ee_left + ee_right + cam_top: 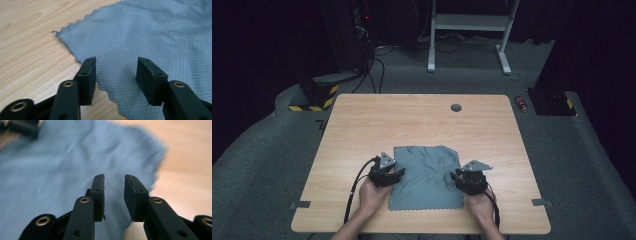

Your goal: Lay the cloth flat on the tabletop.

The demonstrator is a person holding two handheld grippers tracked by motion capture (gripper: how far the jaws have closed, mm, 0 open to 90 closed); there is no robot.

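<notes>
Grey waffle-textured cloth with scalloped edges lies flat near the wooden surface's front edge; left gripper and right gripper hover open over its side edges.

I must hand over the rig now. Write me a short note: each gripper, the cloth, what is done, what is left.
Left gripper: open, fingers over the cloth's left edge, nothing held.
Right gripper: open, above the cloth's right edge, nothing held.
Grey cloth: lies on the wooden table near the front, mostly flat, wrinkled toward its far right corner.
Done: no fold visible.
Left: probably grasp the edges and smooth or fold it.
</notes>
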